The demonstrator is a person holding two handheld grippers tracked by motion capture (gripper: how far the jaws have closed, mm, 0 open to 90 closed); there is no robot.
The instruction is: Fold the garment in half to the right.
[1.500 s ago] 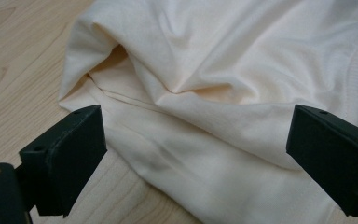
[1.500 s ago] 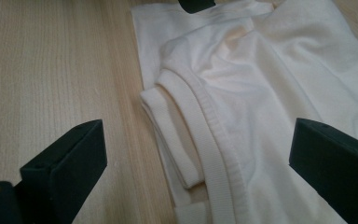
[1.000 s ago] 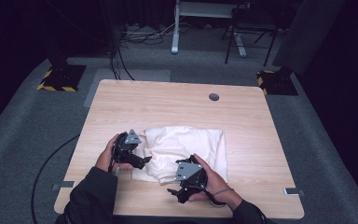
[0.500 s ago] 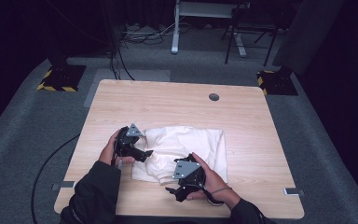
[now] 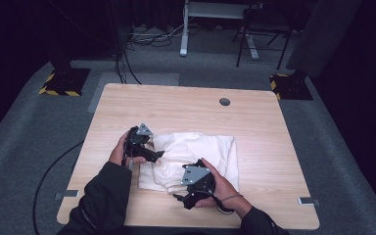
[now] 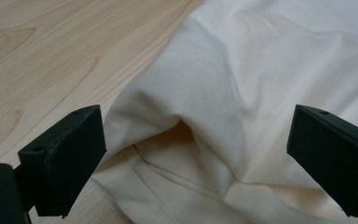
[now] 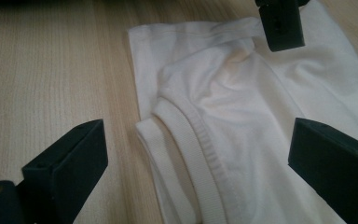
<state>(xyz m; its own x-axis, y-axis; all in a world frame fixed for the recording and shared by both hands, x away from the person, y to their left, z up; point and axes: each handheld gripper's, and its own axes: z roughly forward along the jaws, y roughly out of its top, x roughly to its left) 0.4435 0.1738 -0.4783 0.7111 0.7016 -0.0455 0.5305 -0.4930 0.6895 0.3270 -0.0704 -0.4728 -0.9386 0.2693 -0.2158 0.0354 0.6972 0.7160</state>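
Note:
A white T-shirt (image 5: 210, 147) lies crumpled and partly folded on the wooden table (image 5: 176, 107). My left gripper (image 5: 155, 155) hovers at the shirt's left edge. In the left gripper view it (image 6: 198, 140) is open wide, with a raised fold of the cloth (image 6: 205, 93) between its jaws. My right gripper (image 5: 182, 199) is at the shirt's near edge. In the right gripper view it (image 7: 196, 158) is open too, with the ribbed collar (image 7: 191, 140) lying between its jaws. One jaw of the left gripper (image 7: 279, 23) hangs over the far part of the shirt.
A round cable hole (image 5: 224, 102) sits at the back of the table. Small metal brackets (image 5: 307, 200) mark the front corners. Bare wood lies left of the shirt (image 7: 51, 70). Yellow-striped stands (image 5: 58, 83) and cables are on the floor beyond.
My left gripper has swung a little to the right, bringing its jaws over the shirt's left edge. The right gripper has hardly moved.

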